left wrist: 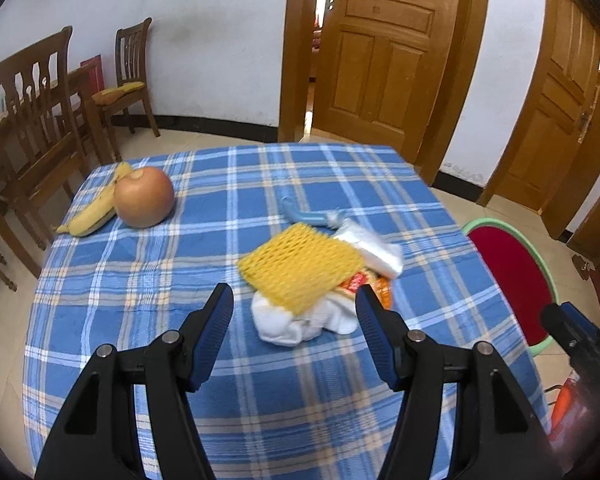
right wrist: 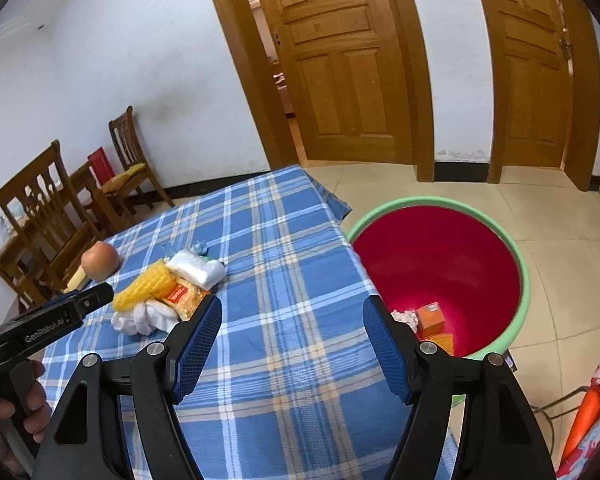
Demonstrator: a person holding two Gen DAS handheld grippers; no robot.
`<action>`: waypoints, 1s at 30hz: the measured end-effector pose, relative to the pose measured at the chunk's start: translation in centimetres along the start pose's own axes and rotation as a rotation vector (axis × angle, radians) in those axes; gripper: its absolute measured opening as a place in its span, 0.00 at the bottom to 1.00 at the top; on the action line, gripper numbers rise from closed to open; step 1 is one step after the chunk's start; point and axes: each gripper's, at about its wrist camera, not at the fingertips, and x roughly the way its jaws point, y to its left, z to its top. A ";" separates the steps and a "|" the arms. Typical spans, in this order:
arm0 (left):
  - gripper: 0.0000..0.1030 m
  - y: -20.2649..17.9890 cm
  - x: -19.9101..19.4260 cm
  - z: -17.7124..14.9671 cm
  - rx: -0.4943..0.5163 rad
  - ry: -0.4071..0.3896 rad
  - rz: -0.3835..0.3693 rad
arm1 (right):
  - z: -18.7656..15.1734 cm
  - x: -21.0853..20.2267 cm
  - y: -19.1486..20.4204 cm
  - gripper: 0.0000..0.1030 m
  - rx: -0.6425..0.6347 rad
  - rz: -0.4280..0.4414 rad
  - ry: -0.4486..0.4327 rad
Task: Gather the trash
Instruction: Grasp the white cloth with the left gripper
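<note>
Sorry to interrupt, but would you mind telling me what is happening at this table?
A person is clearing trash with two handheld tongs. Both the left tongs and right tongs are open and empty. A pile with a yellow foam net and white tissue waits on the table; the red bin already holds some scraps.

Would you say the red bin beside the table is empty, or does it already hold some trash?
Not empty: the red bin holds an orange box and some paper scraps at its bottom.
</note>
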 end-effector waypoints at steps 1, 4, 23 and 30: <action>0.62 0.1 0.2 -0.1 -0.001 0.006 0.004 | -0.1 0.1 0.1 0.72 -0.003 0.000 0.002; 0.62 0.6 1.1 -0.4 -0.008 0.028 0.014 | -0.1 0.7 0.5 0.72 -0.010 0.003 0.016; 0.62 1.8 4.0 -0.8 -0.033 0.080 0.026 | -0.4 2.7 2.0 0.72 -0.049 0.014 0.061; 0.62 2.3 4.6 -0.7 -0.040 0.079 0.005 | -0.4 3.4 2.6 0.72 -0.059 0.018 0.077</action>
